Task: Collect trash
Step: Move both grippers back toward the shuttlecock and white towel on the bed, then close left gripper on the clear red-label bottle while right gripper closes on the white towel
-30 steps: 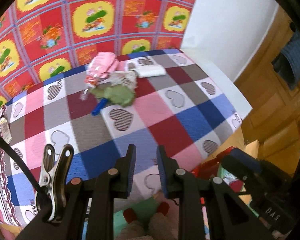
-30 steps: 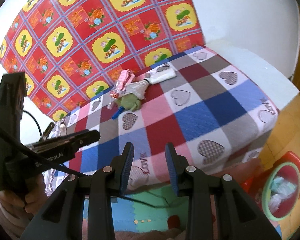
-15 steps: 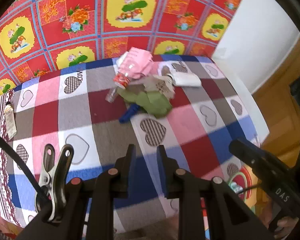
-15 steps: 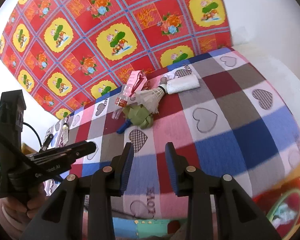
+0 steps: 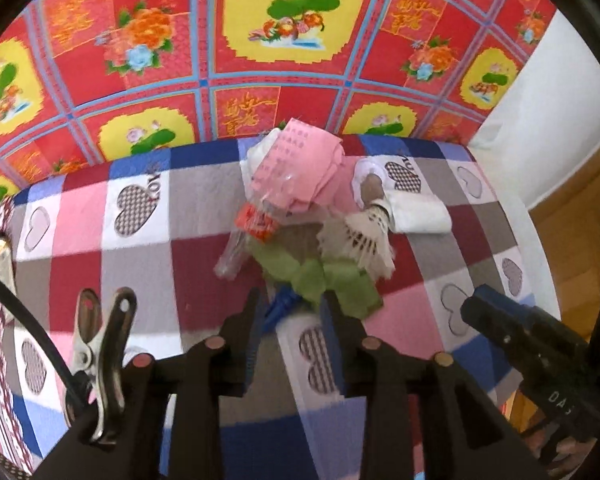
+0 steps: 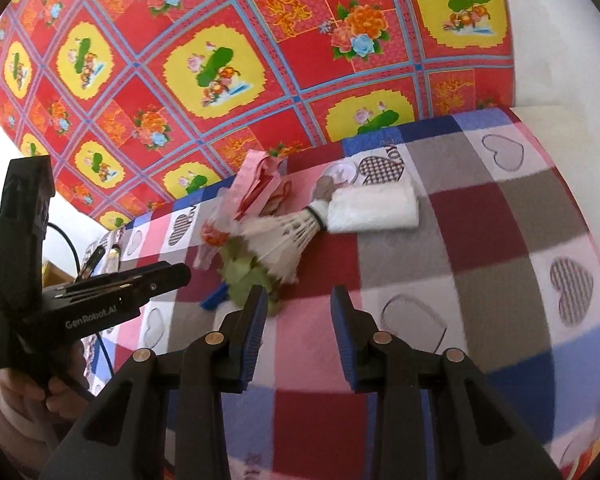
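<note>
Trash pile [image 5: 312,232] lies near the bench's [image 5: 204,272] far edge, against the wall. Left hand-held gripper [image 5: 290,312] and right hand-held gripper [image 6: 298,304] both gape, empty. Items appear light, soft, crushable; shuttlecock [image 6: 284,240] fragile, best pinched at its cork.
</note>
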